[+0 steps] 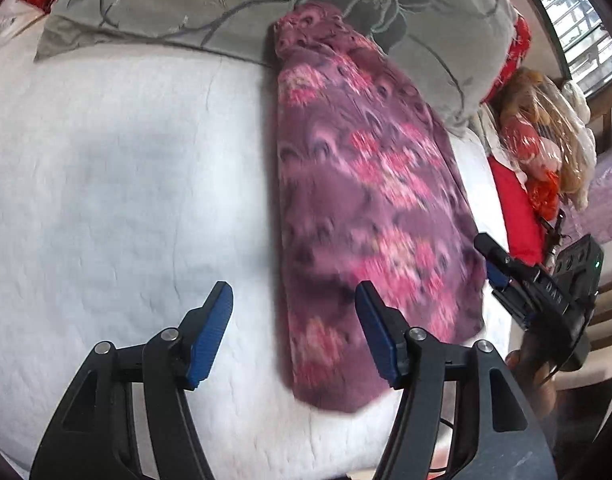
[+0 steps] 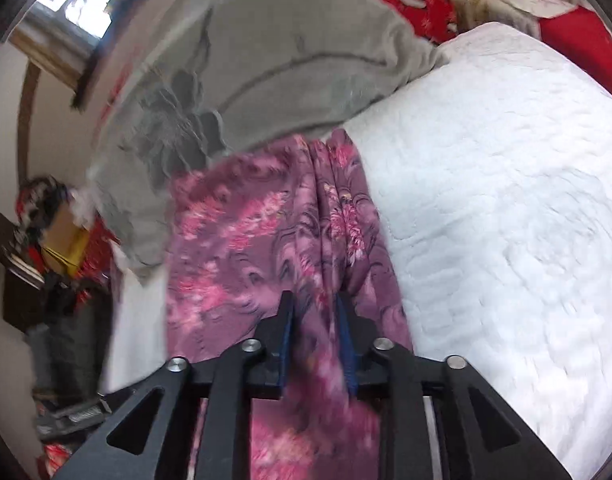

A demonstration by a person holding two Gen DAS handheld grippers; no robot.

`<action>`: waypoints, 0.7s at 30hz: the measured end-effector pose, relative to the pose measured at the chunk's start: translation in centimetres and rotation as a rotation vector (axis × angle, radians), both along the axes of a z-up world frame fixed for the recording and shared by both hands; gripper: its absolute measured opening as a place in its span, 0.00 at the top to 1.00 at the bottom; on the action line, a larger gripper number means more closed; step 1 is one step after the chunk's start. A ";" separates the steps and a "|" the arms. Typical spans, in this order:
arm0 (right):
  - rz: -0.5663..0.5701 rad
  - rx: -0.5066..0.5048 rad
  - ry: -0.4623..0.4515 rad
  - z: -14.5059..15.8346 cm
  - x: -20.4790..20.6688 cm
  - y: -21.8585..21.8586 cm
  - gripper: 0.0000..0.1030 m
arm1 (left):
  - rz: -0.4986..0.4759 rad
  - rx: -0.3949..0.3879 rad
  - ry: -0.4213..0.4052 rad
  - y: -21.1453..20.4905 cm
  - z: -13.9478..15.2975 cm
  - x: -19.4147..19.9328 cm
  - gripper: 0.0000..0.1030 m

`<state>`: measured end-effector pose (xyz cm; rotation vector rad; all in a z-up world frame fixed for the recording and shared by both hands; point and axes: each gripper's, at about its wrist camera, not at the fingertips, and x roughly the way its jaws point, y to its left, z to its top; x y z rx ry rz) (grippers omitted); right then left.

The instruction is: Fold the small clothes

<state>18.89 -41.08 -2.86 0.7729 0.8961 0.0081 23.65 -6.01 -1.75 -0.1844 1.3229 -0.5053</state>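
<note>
Currently a fold pass appears just finished or being adjusted: the purple floral garment [image 1: 370, 208] is laid as a long narrow strip on the white quilt [image 1: 125, 200], running from 6 o'clock up to 12 in the left wrist view, its far end touching the grey floral pillow [image 1: 225, 0]. Nearest the lens, the left gripper [image 1: 293, 320] is seen wide open, nothing between its blue pads; its right pad is over the garment's near edge, contact not confirmed. At 3 o'clock the right gripper [image 1: 494, 268] is seen at the garment's right edge. In the right wrist view the right gripper [image 2: 316, 308] is narrowed but not closed, cloth lying in the gap; whether the pads press it cannot be told through the blur. Next, probably, an end must be pinched and carried lengthwise over the strip. Farther off, red bedding [image 1: 514, 216] is noted.
</note>
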 end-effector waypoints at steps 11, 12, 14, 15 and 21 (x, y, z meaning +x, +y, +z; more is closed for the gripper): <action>0.009 -0.126 0.151 -3.3 -4.2 -0.7 1.00 | -0.072 0.086 0.065 -2.3 -1.9 -2.8 0.39; 0.015 -0.118 0.158 -3.2 -4.2 -0.9 1.00 | -0.075 0.047 0.071 -2.0 -1.5 -2.7 0.39; -0.012 -0.141 0.116 -1.4 -4.1 -1.2 0.90 | -0.054 -0.022 0.057 -1.5 -0.2 -2.0 0.39; -0.020 -0.144 0.053 -0.1 -3.6 -1.1 0.90 | -0.041 -0.042 0.046 -1.5 0.4 -1.5 0.39; 0.055 -0.173 -0.121 2.4 0.8 2.0 0.81 | 0.023 -0.029 0.051 -3.9 -0.6 2.8 0.39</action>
